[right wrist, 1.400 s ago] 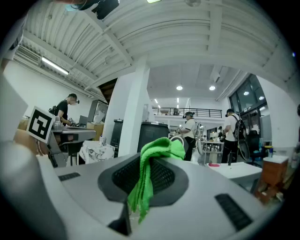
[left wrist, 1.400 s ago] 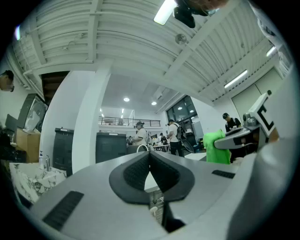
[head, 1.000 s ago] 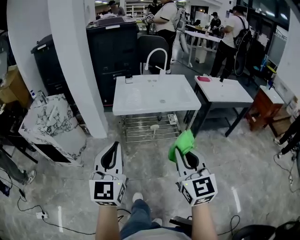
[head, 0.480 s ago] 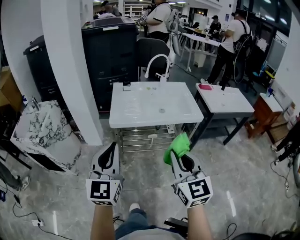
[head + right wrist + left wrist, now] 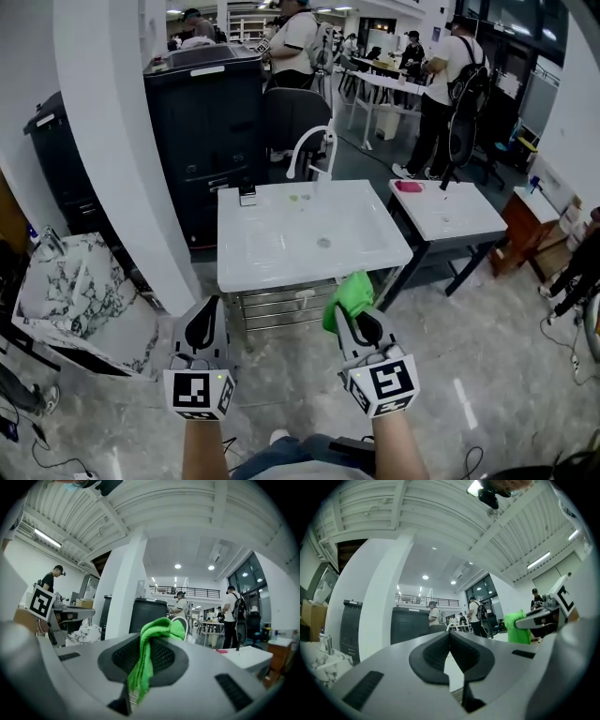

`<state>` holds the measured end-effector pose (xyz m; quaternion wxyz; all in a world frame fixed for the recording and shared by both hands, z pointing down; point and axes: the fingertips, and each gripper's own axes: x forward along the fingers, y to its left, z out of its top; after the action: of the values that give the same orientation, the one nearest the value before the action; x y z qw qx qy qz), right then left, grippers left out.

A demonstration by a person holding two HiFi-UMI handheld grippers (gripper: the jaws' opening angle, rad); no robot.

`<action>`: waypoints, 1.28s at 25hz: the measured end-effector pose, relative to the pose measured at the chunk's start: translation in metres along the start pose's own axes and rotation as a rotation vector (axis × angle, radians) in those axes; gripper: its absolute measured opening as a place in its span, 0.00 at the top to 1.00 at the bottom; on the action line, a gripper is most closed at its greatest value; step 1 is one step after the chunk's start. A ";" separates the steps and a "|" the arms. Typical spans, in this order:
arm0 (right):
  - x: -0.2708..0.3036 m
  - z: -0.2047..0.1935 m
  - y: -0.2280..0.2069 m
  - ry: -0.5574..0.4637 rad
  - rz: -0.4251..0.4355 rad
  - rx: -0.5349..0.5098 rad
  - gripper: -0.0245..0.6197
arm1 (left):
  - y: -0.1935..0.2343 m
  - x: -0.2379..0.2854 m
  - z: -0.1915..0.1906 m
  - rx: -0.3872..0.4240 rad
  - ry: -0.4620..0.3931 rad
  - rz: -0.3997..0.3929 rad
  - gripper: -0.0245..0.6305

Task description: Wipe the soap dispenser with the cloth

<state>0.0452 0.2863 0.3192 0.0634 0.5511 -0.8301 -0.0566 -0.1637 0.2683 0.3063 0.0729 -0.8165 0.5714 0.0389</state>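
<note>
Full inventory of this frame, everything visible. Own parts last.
sink unit: one, white, centre, ahead of both grippers
faucet: one, white, arched, at the sink unit's back edge
small dark object: one, back left of the sink top, too small to identify
wire rack: one, metal, under the sink unit
side table: one, white top, right of the sink unit
pink item: one, on the side table
cabinet: one, black, behind the sink unit
pillar: one, white, left
marbled box: one, white-grey, far left
people: several, background
cloth: one, green, in the right hand-held gripper
left hand-held gripper: shut, empty
right hand-held gripper: shut on cloth
</note>
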 end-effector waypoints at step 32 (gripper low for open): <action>0.278 -0.037 -0.173 0.006 0.041 0.055 0.89 | 0.067 0.296 -0.075 -0.006 0.061 0.052 0.94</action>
<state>0.1014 -0.0377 0.3395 0.0518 0.5358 -0.8422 -0.0307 -0.1263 -0.0404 0.3315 0.0517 -0.8026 0.5940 0.0175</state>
